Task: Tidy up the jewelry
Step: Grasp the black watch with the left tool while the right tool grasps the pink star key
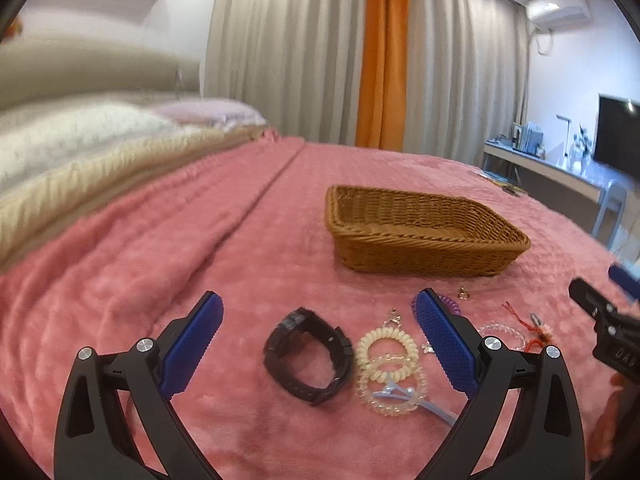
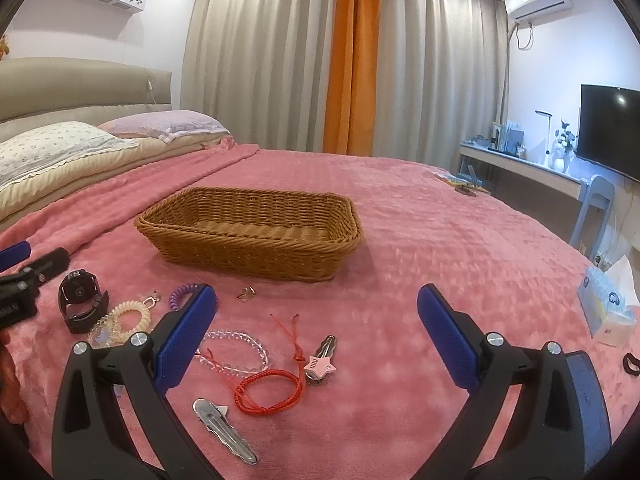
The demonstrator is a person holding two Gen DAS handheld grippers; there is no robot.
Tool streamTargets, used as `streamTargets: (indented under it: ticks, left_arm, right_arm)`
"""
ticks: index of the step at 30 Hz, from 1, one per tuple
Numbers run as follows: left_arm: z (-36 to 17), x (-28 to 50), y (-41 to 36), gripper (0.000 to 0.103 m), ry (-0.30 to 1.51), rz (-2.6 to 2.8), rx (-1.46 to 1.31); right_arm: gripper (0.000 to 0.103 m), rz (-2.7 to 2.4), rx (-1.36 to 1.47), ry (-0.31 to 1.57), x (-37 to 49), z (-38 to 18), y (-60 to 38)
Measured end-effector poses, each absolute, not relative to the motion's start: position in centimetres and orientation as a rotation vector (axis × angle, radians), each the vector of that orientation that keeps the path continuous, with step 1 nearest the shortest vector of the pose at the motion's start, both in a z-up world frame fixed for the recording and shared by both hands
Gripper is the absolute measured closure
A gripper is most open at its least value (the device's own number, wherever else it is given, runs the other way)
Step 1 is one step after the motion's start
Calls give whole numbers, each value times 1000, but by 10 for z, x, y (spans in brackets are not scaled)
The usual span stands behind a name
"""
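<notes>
Jewelry lot, loose on pink bed blanket, near edge:
- black watch, touching cream coil band
- clear bead bracelet, red cord bracelet, star hair clip, silver clip
- wicker basket just behind, nothing inside, bare blanket to its rt.
L gripper: jaws wide, straddling watch + bands, no contact.
R gripper: jaws wide, holding nothing.
Tissue box far rt.

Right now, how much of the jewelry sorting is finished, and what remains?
Nothing looks done: the woven brown wicker basket holds nothing. Nothing is in hand either; the left gripper and right gripper are both open. Left on the pink blanket: the black wristwatch, cream spiral hair ties, red braided cord bracelet, clear bead bracelet and silver hair clip.
</notes>
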State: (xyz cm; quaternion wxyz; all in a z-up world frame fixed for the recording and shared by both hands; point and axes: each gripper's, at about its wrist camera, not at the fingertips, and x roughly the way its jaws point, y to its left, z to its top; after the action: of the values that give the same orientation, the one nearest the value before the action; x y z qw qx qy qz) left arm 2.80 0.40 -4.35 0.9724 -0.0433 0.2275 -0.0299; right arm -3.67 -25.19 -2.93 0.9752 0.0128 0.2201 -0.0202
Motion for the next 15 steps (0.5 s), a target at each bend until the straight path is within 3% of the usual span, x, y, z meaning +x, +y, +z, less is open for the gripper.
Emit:
streamTargets:
  ticks: [4, 9, 11, 15]
  left_arm:
    - [-41, 38, 36, 10, 540, -126, -207]
    - [-47, 49, 43, 28, 613, -140, -188]
    - [-52, 54, 43, 41, 648, -162, -182]
    - [-57, 60, 45, 44, 697, -212, -188]
  right_arm:
    - [22, -19, 34, 478, -32, -31, -254]
    - [29, 4, 79, 522, -27, -33, -263]
    - [34, 12, 114, 568, -21, -34, -272]
    - [44, -21, 157, 656, -11, -39, -298]
